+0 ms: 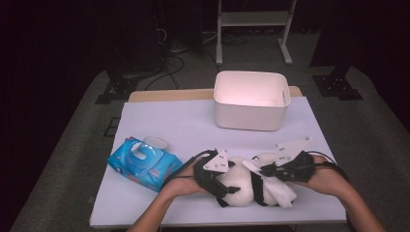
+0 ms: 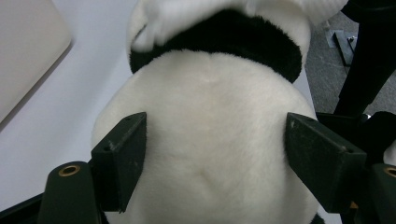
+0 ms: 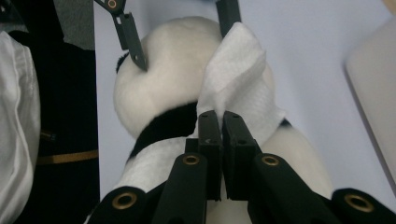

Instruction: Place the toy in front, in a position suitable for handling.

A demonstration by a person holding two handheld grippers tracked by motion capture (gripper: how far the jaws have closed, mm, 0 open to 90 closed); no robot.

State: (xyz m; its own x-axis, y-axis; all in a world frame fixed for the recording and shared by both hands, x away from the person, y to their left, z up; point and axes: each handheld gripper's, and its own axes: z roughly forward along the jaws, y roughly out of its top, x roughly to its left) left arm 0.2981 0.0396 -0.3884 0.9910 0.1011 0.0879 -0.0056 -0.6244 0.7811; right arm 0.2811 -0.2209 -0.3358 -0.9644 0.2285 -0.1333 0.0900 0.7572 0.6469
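Lying between the left tongs (image 2: 212, 158), the plush panda (image 2: 210, 140) touches both pads.

White bin (image 1: 251, 104) at the far edge, blue wipes pack (image 1: 142, 164) at left.

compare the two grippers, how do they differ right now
The left gripper has its jaws spread wide around the panda plush toy, pads against its white body. The right gripper has its jaws closed together, pinching a white wipe that lies over the plush. Both are black, hand-held, and working on the same toy.
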